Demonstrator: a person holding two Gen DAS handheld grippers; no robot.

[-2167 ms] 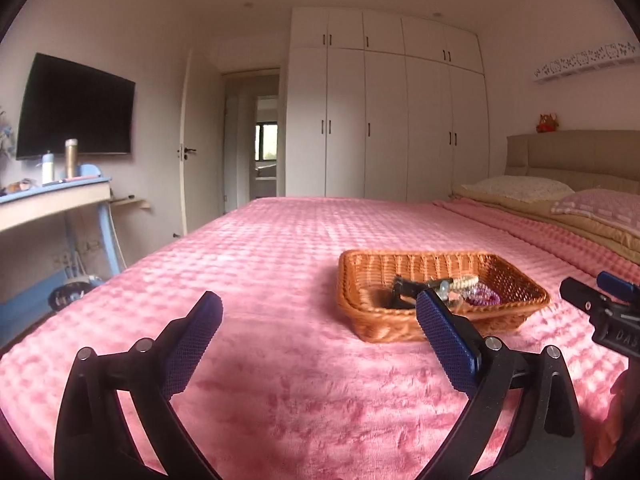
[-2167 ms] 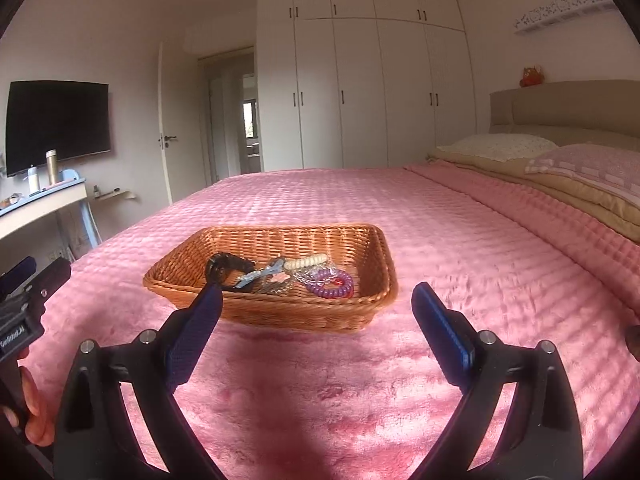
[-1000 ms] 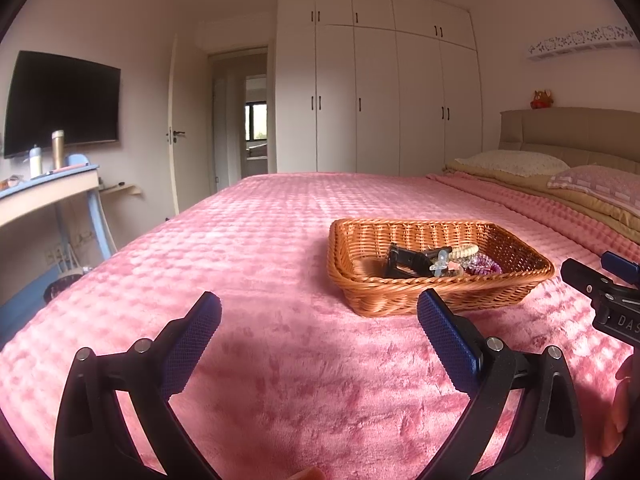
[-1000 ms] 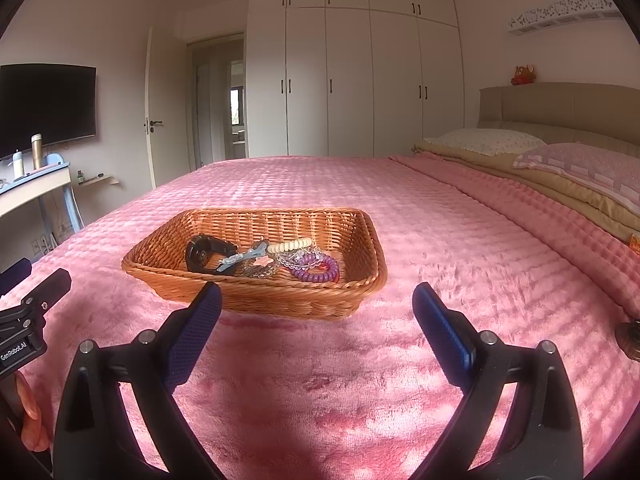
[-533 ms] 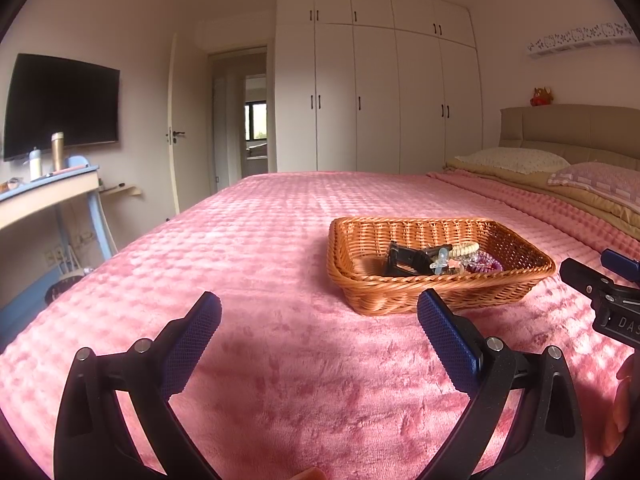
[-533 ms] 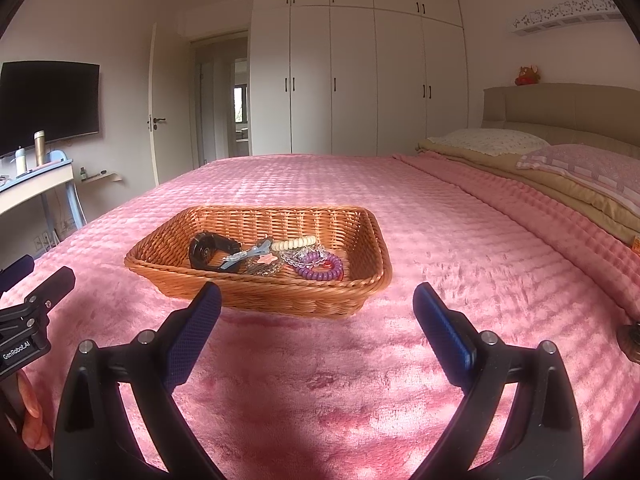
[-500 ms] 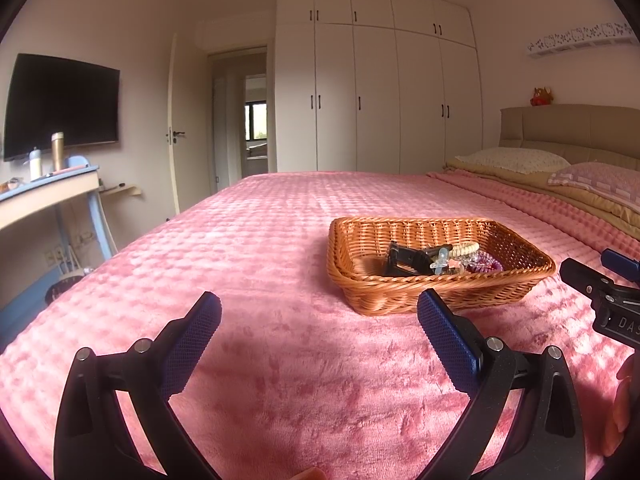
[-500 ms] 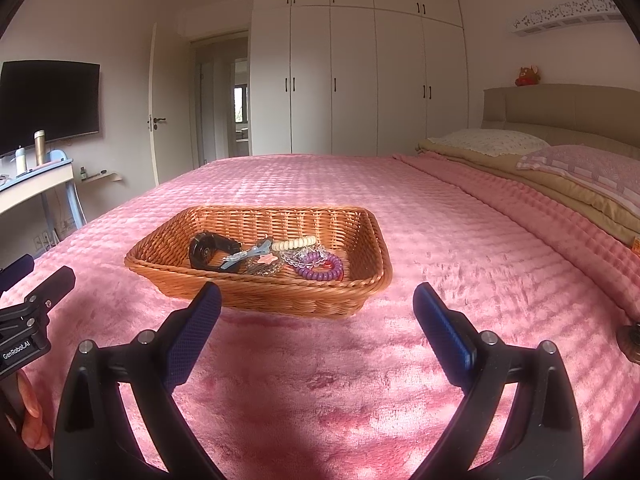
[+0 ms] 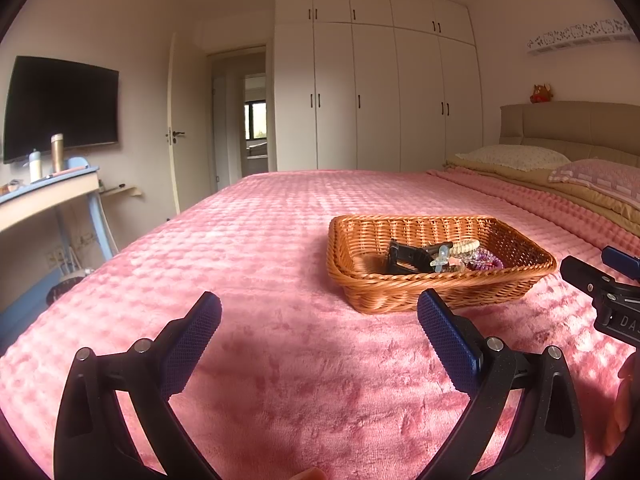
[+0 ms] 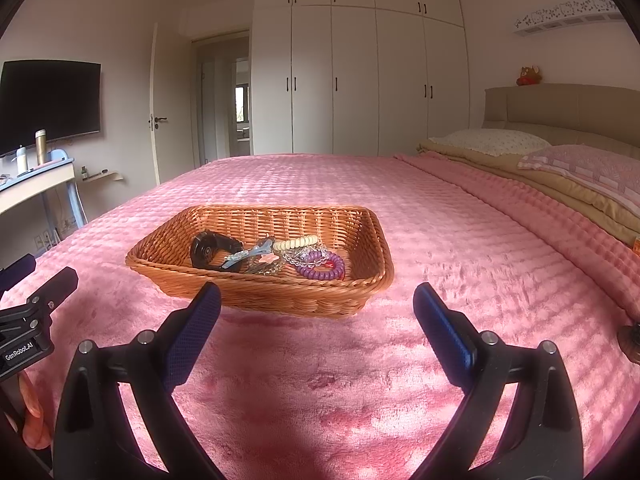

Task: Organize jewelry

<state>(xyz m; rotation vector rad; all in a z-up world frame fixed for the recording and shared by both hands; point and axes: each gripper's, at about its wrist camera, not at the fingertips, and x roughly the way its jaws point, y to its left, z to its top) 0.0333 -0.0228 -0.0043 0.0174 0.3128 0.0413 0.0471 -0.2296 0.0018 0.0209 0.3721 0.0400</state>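
Note:
A wicker basket (image 10: 360, 280) sits on the pink bedspread (image 10: 440, 240). In it lie a black watch (image 10: 208, 250), a cream bead bracelet (image 10: 298, 243), a purple coil bracelet (image 10: 322, 266) and other small pieces. The basket also shows in the left wrist view (image 9: 400, 298), ahead and to the right. My right gripper (image 10: 316, 322) is open and empty, just short of the basket's near rim. My left gripper (image 9: 318, 332) is open and empty, above the bedspread to the basket's left.
Pillows (image 10: 492, 140) and a headboard (image 10: 560, 108) lie at the right. A desk with bottles (image 9: 40, 196) and a wall TV (image 9: 60, 108) stand at the left. White wardrobes (image 9: 376, 92) and an open door fill the far wall. A small dark object (image 10: 630, 340) rests at the right edge.
Since 2.2 s ago both grippers have shifted slightly so the basket sits a little more central; in the last half second nothing has visibly moved. Both stay open.

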